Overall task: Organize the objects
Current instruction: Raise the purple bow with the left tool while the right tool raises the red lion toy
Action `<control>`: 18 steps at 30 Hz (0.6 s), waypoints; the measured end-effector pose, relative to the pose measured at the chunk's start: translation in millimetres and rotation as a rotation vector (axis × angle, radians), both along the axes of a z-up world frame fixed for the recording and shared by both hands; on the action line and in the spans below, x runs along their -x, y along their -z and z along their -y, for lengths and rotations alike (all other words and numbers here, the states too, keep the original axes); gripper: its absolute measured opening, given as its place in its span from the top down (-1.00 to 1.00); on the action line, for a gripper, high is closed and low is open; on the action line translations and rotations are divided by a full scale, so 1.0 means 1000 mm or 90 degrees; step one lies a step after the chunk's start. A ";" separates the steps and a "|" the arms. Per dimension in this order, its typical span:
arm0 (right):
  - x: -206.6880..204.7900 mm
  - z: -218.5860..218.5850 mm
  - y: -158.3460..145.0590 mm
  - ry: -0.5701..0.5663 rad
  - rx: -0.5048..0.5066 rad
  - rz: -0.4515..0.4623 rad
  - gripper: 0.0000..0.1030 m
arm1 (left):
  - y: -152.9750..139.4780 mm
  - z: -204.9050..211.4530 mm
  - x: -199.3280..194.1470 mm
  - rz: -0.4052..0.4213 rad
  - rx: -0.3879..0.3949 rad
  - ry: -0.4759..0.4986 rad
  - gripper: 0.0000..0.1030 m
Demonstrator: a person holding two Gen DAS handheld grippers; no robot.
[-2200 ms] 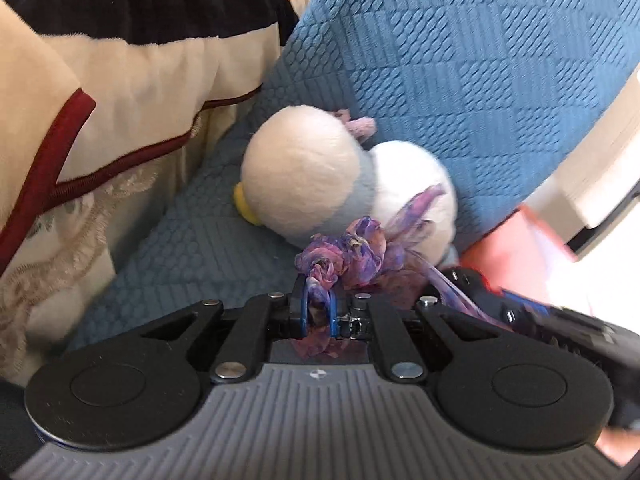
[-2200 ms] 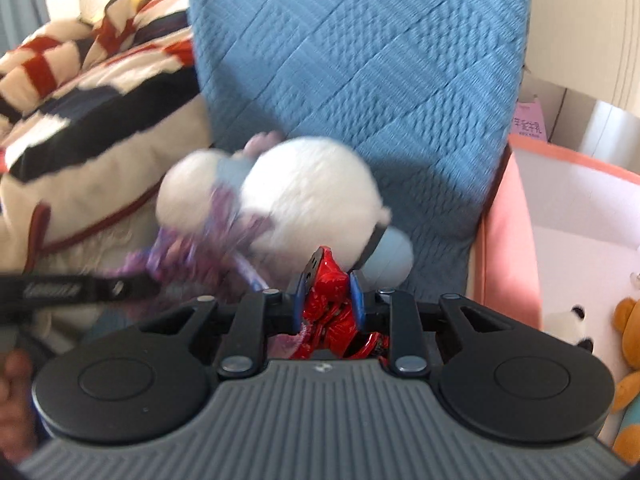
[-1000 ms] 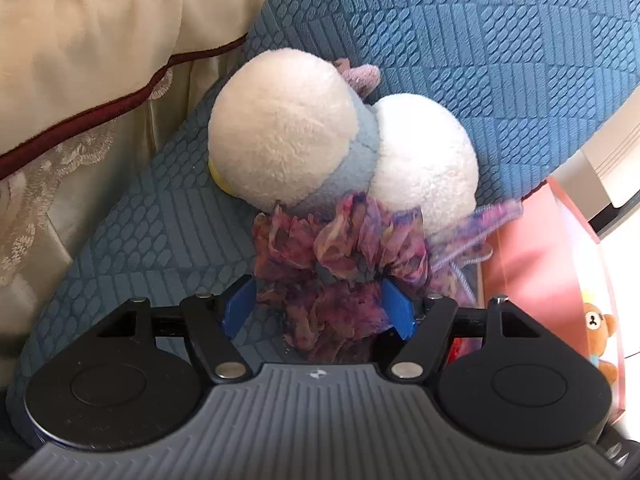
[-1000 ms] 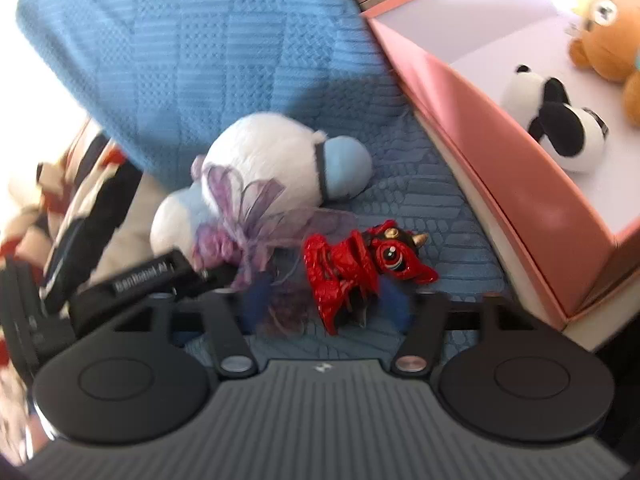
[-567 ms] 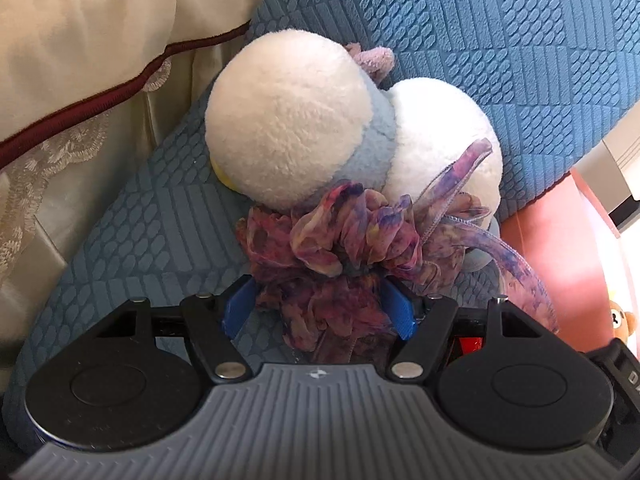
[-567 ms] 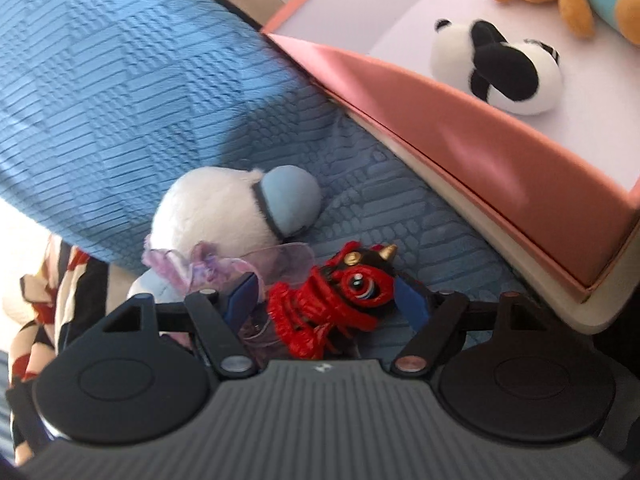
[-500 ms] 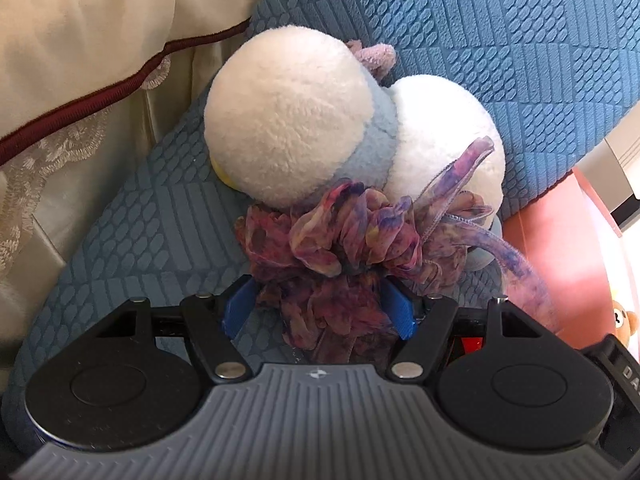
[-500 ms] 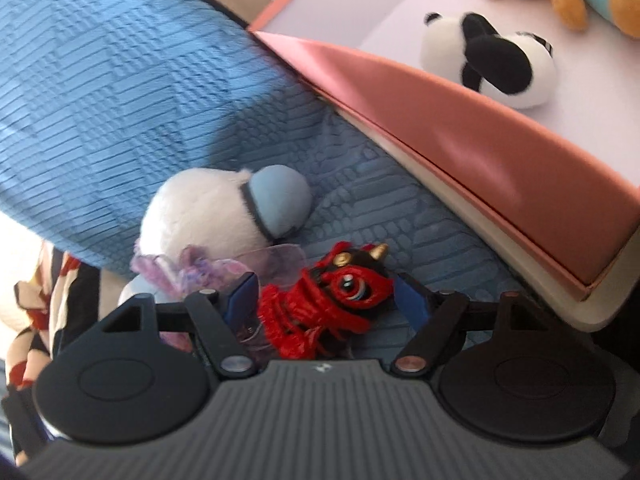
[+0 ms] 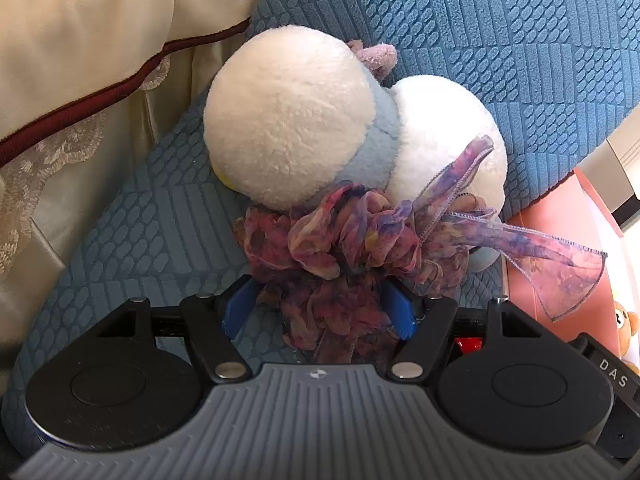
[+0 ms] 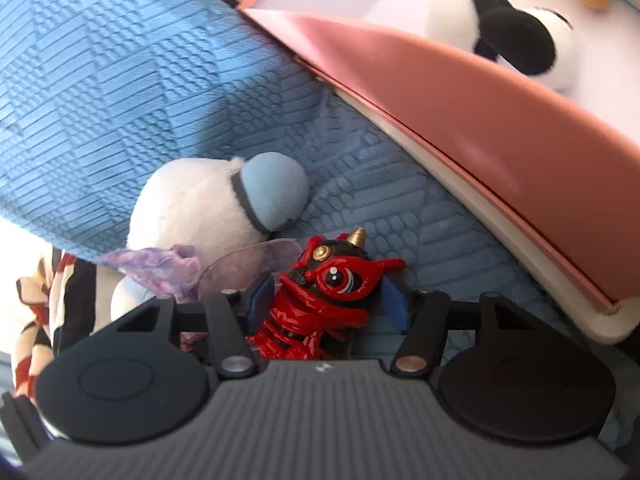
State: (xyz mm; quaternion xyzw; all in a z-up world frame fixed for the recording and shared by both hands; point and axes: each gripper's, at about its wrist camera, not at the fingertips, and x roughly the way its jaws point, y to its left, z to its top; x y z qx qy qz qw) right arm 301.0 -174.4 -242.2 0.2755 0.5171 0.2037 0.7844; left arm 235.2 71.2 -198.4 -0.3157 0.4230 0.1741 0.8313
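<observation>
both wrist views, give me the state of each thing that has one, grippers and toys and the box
left gripper: open, jaws either side of the scrunchie
purple scrunchie: loose, lying on the blue cushion against the white plush
white plush: lying on its side
right gripper: open around the red toy
red toy: not clamped
pink box: open-topped, panda plush inside
</observation>
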 end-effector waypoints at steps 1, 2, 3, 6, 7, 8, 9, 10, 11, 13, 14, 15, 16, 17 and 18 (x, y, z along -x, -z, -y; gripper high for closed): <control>0.001 0.000 -0.002 -0.008 0.006 0.012 -0.19 | 0.000 0.000 0.000 0.000 0.001 -0.001 -0.44; 0.002 -0.001 -0.004 -0.017 0.012 0.024 -0.19 | 0.000 -0.001 0.000 0.000 0.001 -0.002 -0.44; 0.003 -0.001 -0.007 -0.025 0.019 0.040 -0.19 | 0.000 -0.001 -0.001 0.001 0.001 -0.004 -0.44; 0.009 -0.005 -0.020 -0.056 0.070 0.111 -0.18 | 0.000 -0.002 -0.001 0.002 -0.001 -0.007 -0.44; 0.011 -0.007 -0.025 -0.070 0.089 0.140 -0.18 | 0.000 -0.002 0.000 0.003 -0.003 -0.008 -0.44; 0.014 -0.008 -0.030 -0.081 0.102 0.165 -0.18 | -0.001 -0.002 0.000 0.005 -0.006 -0.008 -0.44; 0.016 -0.010 -0.035 -0.091 0.113 0.191 -0.18 | -0.002 -0.003 0.000 0.007 -0.010 -0.010 -0.44; 0.018 -0.011 -0.039 -0.103 0.128 0.214 -0.18 | -0.003 -0.003 0.000 0.012 -0.013 -0.014 -0.44; 0.021 -0.013 -0.042 -0.117 0.153 0.239 -0.18 | -0.004 -0.004 0.001 0.017 -0.014 -0.018 -0.44; 0.028 -0.020 -0.046 -0.148 0.223 0.299 -0.18 | -0.005 -0.008 0.002 0.026 -0.011 -0.026 -0.44; 0.031 -0.023 -0.047 -0.166 0.245 0.320 -0.18 | -0.005 -0.010 0.004 0.029 -0.008 -0.029 -0.43; 0.033 -0.025 -0.046 -0.182 0.267 0.338 -0.18 | -0.005 -0.011 0.004 0.033 -0.003 -0.033 -0.43; 0.036 -0.028 -0.045 -0.198 0.291 0.356 -0.18 | -0.006 -0.012 0.005 0.037 0.001 -0.035 -0.43; 0.039 -0.031 -0.043 -0.214 0.319 0.378 -0.18 | -0.006 -0.013 0.006 0.041 0.004 -0.034 -0.43; 0.043 -0.034 -0.041 -0.226 0.343 0.399 -0.18 | -0.007 -0.012 0.005 0.045 0.004 -0.032 -0.43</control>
